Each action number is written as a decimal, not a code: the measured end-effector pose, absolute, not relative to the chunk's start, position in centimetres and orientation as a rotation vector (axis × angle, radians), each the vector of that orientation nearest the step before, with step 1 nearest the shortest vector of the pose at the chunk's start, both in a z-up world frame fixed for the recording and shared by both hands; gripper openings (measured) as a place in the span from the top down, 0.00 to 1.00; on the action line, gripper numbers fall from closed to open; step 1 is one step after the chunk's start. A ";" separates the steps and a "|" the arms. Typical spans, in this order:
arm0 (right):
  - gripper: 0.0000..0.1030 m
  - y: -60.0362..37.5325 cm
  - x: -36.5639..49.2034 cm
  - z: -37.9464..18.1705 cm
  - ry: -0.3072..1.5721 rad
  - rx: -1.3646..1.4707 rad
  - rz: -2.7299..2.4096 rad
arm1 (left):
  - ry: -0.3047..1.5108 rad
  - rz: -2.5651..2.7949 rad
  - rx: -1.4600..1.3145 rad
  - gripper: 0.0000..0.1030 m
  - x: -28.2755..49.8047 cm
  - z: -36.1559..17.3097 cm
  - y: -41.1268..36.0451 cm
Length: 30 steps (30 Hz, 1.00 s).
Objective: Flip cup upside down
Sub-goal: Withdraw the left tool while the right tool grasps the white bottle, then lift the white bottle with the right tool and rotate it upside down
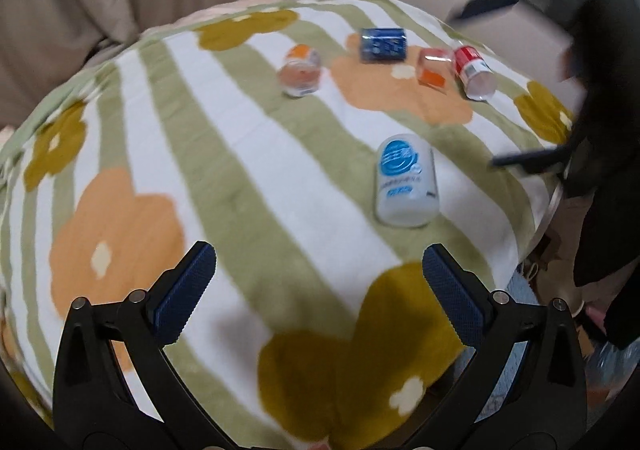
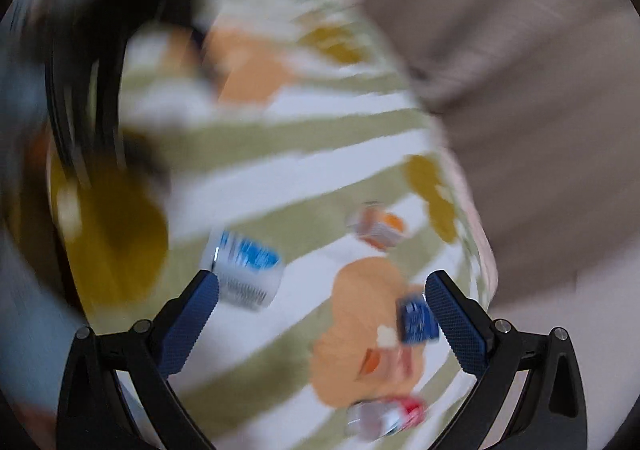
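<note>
Standing mouth-down, the white blue-logo cup (image 1: pixel 405 181) faces both grippers' spread fingers (image 1: pixel 185 294).

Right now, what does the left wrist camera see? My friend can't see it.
Five small cups sit on a flowered, striped blanket; the nearest, a white cup with a blue logo, stands ahead of the open, empty left claw. The right claw is blurred at upper right.

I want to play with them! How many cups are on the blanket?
5. The white-blue cup is nearest the middle, the orange cup far left, the dark-blue cup at the back, another orange cup beside the red cup.
</note>
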State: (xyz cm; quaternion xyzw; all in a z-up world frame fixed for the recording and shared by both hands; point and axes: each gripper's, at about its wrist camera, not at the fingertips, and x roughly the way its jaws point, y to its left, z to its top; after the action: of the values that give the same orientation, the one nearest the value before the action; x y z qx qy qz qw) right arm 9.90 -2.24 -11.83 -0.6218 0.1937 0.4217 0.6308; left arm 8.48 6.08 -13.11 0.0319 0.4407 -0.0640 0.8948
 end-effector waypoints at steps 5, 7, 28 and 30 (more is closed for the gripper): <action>0.06 -0.3 9.2 -18.9 0.389 -1.760 1.093 | 0.897 -0.077 0.016 0.00 6.2 -12.5 8.7; 0.07 0.1 9.6 -20.0 0.376 -1.823 1.125 | 0.898 -0.063 -0.001 0.00 5.6 -12.6 9.4; 0.39 1.1 20.3 -16.4 1.496 -0.831 0.853 | 0.839 -0.095 -0.108 0.00 5.2 -11.2 11.1; 0.39 -0.2 22.0 -16.5 1.599 -0.628 0.751 | 0.822 -0.107 -0.128 0.00 5.0 -10.9 11.2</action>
State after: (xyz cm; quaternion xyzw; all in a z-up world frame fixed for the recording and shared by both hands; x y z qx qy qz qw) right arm 22.02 -0.22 -16.53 -0.2698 0.6873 0.3227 0.5921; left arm 5.01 11.20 -10.86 -0.0620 0.3992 -0.0517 0.9133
